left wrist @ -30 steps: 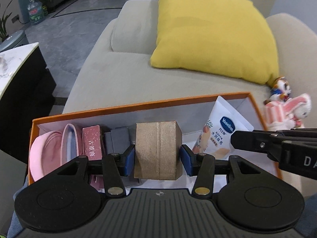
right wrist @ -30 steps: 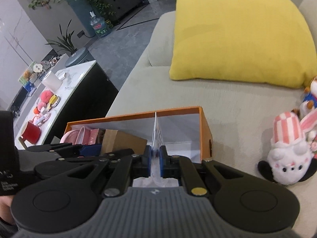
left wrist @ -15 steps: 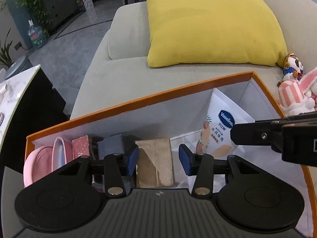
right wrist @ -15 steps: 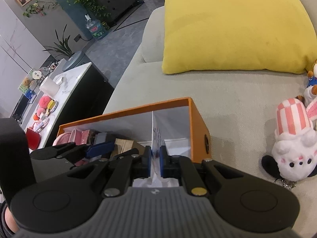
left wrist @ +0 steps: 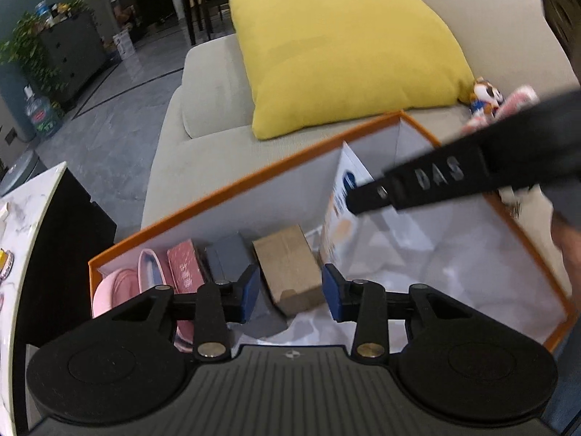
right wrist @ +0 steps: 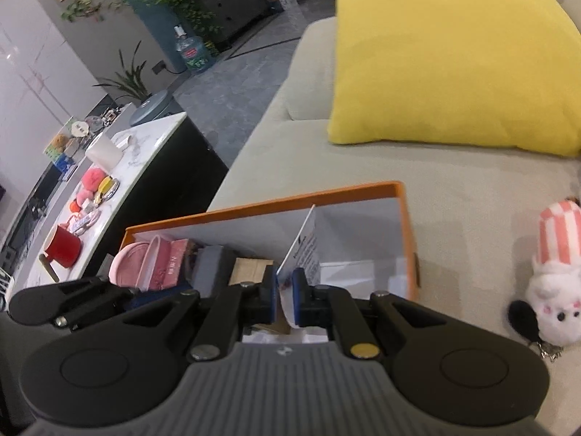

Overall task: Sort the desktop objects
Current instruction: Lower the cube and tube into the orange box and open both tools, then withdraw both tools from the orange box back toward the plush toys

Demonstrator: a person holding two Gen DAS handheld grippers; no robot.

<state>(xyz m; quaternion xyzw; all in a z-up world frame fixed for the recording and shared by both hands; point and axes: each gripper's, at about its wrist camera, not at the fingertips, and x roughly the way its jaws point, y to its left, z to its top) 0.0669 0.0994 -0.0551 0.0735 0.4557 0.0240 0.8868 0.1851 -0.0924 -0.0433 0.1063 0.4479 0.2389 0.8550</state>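
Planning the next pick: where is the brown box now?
Left wrist view: the brown box lies inside the orange bin, between the grey box and the white pouch.

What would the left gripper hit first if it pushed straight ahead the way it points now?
Most likely the brown box lying in the orange bin, right ahead of the open left gripper; depth is hard to judge.

Yellow cushion [left wrist: 348, 54] on beige sofa [right wrist: 417, 167]
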